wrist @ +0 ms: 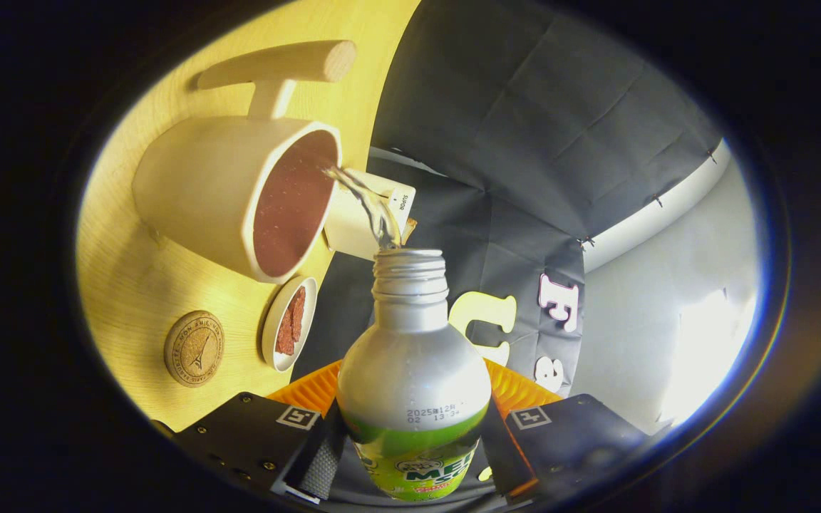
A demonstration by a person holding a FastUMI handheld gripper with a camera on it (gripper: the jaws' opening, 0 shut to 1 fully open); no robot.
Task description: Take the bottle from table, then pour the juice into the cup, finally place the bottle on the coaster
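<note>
Gripper view: my tongs (410,456) clamped on bottle (414,370), tilted so juice (371,206) streams into cup (239,192) just ahead; coaster (194,348) awaits.

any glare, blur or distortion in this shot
Gripper view: fisheye bends the table edge; a washed-out bright patch sits on the pale wall; bottle, held between the fingers of the gripper, and cup look sharp; the juice stream is slightly smeared.
</note>
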